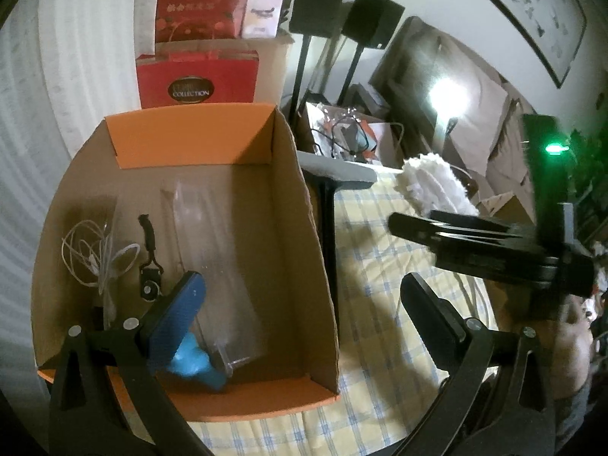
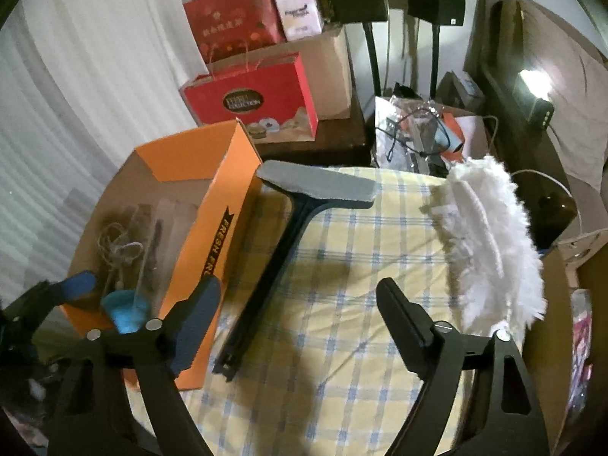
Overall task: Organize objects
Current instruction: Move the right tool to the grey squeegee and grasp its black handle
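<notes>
Orange cardboard box [image 1: 197,140] sits open on the checked bedsheet [image 2: 342,304], holding a coiled white cable [image 1: 91,258], a black strap [image 1: 150,262], a clear plastic piece [image 1: 224,266] and a blue item [image 1: 193,361]. Squeegee [image 2: 288,228] lies just beside the box; white duster [image 2: 494,235] lies further right. Left gripper [image 1: 300,326] fingers apart, empty. Right gripper [image 2: 300,319] fingers apart, empty.

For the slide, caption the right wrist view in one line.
Open right tool above checked cloth, between black grey-headed squeegee and white fluffy duster, orange cardboard box alongside.
</notes>
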